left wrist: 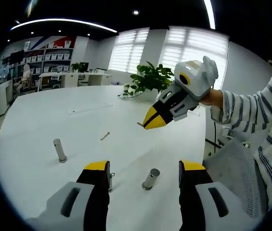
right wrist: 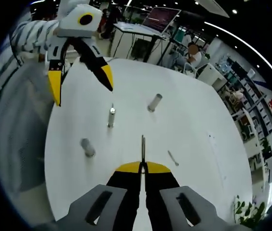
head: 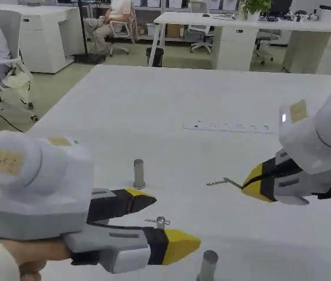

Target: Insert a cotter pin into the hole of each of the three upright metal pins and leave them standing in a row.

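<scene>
We are holding the right gripper [right wrist: 142, 167] with its jaws pressed together on one end of a cotter pin [right wrist: 142, 148], which is sticking straight out ahead of the yellow tips, above the white table [head: 154, 105]. In the head view that gripper is hanging at the right with the cotter pin pointing left, apart from the three upright metal pins.

We are holding the left gripper [left wrist: 144, 167] with its jaws spread wide and nothing between them, hovering low over the table. In the head view the middle pin [head: 161, 222] is standing in the gap between this gripper's two tips. In the left gripper view it is sitting close beside one jaw, and we cannot tell whether they are touching. A thin wire is crossing near the top of this pin.

The far pin [head: 138, 173] is standing just beyond the left gripper's upper tip, and the near pin [head: 207, 265] is standing at the bottom edge of the head view. The three are forming a slanted row. A loose cotter pin [left wrist: 105, 135] is lying flat on the table past the pins, and a power strip [head: 227, 126] is lying farther out.
</scene>
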A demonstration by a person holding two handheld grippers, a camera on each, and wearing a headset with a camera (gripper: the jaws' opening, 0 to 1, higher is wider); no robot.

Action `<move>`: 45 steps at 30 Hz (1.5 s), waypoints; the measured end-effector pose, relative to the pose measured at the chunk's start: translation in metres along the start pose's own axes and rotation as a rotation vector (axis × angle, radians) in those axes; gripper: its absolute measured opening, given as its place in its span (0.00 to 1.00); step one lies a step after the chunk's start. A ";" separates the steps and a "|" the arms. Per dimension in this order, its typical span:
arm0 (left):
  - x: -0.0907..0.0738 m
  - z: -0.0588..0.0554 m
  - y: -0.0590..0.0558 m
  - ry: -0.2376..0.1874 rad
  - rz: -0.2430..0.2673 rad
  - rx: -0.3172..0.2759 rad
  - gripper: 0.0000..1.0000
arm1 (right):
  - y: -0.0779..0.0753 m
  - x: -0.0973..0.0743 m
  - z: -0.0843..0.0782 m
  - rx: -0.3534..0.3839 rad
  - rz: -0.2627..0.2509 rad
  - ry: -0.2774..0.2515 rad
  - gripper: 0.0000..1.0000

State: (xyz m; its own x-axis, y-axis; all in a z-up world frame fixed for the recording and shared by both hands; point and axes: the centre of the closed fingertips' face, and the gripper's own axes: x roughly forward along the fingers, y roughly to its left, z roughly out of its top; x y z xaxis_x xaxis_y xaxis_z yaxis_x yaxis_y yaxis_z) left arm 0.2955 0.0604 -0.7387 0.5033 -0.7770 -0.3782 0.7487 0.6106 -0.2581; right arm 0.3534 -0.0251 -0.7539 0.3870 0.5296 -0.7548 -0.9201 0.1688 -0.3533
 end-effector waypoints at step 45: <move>0.049 0.025 -0.027 -0.027 -0.168 -0.109 0.05 | 0.042 -0.020 0.039 -0.255 -0.220 -0.150 0.02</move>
State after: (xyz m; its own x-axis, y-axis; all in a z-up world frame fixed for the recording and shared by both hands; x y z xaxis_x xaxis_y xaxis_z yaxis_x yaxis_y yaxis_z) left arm 0.3107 0.0022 -0.7282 0.3875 -0.8724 -0.2979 0.7727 0.4836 -0.4111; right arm 0.3050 0.0038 -0.7327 0.5435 0.6230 -0.5626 -0.7642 0.0900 -0.6387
